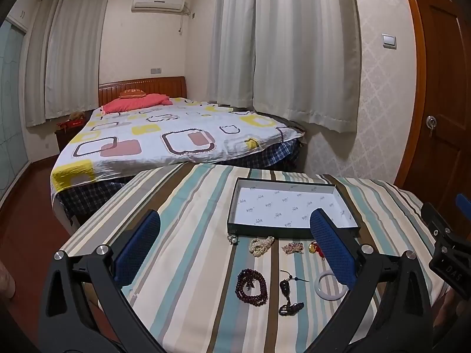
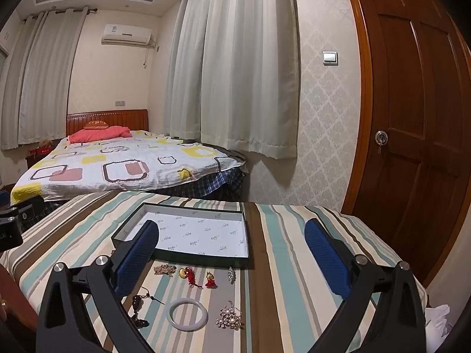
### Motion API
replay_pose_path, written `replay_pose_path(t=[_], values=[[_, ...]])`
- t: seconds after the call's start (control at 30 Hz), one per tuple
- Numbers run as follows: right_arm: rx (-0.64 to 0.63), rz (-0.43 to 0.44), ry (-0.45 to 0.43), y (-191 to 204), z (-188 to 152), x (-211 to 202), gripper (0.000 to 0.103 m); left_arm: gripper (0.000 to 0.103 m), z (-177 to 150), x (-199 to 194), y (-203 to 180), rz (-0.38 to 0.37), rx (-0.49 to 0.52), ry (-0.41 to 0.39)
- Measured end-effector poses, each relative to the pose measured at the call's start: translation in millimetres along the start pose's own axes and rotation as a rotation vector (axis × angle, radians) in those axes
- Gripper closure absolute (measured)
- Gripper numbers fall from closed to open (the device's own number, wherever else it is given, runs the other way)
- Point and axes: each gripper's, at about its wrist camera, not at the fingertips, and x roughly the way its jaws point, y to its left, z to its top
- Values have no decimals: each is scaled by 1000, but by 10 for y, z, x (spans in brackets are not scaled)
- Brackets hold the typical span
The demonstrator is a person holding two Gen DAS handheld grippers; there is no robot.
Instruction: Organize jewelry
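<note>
An empty shallow box point(image 1: 291, 206) with a white printed lining sits on the striped tablecloth; it also shows in the right wrist view point(image 2: 203, 232). In front of it lie jewelry pieces: a pearl bracelet point(image 1: 260, 244), a dark red bead string point(image 1: 251, 286), a dark pendant point(image 1: 287, 288), a white bangle point(image 2: 187, 314), a pearl brooch point(image 2: 229, 317), gold-and-red charms point(image 2: 188, 273) and a small silver piece point(image 2: 231, 273). My left gripper point(image 1: 235, 250) is open and empty above them. My right gripper point(image 2: 235, 259) is open and empty above the right pieces.
The table point(image 2: 294, 264) is covered with a striped cloth. A bed point(image 1: 164, 141) stands behind it, curtains point(image 1: 294, 58) beyond. A wooden door point(image 2: 412, 117) is at the right. The right gripper's body point(image 1: 450, 253) shows at the left view's right edge.
</note>
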Motion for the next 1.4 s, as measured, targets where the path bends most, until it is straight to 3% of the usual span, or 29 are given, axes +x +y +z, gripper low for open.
replay_pose_path(t=[1.4], values=[[-2,2,3,-4,-36,37,6,4,-65,1,59,3,-6,13]])
